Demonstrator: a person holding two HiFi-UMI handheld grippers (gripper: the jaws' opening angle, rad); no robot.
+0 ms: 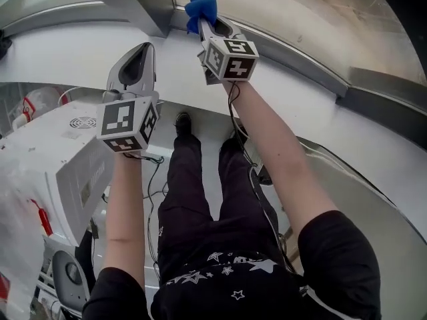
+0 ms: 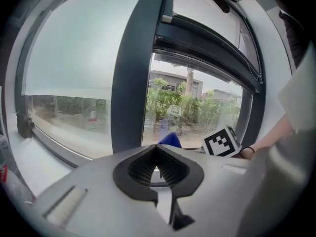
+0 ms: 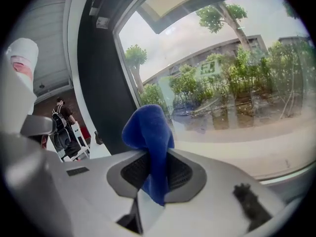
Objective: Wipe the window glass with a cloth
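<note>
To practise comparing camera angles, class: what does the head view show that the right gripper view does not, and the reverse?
Only the head view shows the person's legs, the forearms and a white appliance. Only the right gripper view shows trees and a building beyond the glass, and a bystander indoors. Both show the blue cloth clamped in the right gripper, close to the window frame.

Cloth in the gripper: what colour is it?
Blue fuzzy cloth, best in right gripper view.
</note>
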